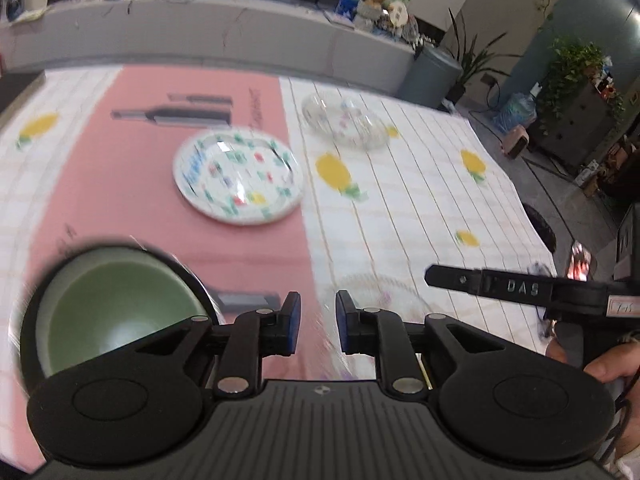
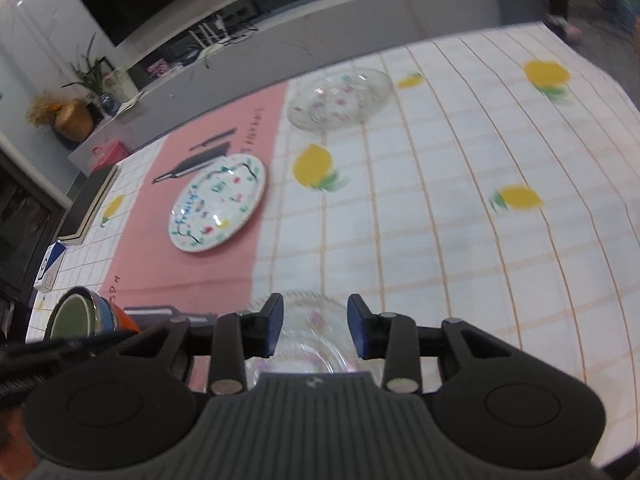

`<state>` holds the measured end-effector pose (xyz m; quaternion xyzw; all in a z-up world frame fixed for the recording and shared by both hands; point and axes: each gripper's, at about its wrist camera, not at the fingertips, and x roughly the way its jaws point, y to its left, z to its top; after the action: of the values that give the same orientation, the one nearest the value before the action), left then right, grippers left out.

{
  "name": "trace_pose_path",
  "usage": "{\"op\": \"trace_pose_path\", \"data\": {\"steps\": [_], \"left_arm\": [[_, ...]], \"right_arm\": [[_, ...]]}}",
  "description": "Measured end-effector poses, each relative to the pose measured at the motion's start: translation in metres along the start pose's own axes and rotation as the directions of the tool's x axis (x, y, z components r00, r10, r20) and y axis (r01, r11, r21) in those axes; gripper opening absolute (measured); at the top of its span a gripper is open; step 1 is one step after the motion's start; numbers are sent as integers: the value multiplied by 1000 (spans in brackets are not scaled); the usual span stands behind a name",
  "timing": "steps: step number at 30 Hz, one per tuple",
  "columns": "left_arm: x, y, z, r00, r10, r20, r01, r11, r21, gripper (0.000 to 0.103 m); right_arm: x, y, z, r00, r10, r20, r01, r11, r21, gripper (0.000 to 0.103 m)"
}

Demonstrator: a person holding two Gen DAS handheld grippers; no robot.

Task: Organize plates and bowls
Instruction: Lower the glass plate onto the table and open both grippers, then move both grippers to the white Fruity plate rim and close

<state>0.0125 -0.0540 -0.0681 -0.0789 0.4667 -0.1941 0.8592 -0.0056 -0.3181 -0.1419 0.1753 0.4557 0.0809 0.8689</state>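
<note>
The near glass plate is framed just beyond the spread, empty right gripper (nearer one); the left gripper is held agape, empty too.

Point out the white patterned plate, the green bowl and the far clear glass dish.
white patterned plate (image 1: 239,178), left wrist view, its centre.
green bowl (image 1: 116,312), left wrist view, inner wall.
far clear glass dish (image 2: 340,98), right wrist view, its middle.

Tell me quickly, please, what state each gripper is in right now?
Left gripper: open, holding nothing, beside the green bowl.
Right gripper: open, holding nothing, with the clear glass bowl beneath its fingers.
</note>
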Motion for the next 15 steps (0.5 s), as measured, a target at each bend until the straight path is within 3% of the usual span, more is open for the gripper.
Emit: {"op": "trace_pose_path", "data": {"steps": [4, 7, 15], "left_arm": [[-10, 21, 32, 999, 29, 14, -29, 1000, 4, 21], [-11, 35, 57, 1000, 2, 12, -2, 1000, 13, 21], [16, 66, 107, 999, 1, -42, 2, 998, 69, 21]], "right_arm": [[11, 9, 17, 1000, 30, 6, -30, 999, 16, 36], [23, 14, 28, 999, 44, -5, -44, 998, 38, 36], [71, 22, 58, 995, 89, -47, -79, 982, 172, 36]]}}
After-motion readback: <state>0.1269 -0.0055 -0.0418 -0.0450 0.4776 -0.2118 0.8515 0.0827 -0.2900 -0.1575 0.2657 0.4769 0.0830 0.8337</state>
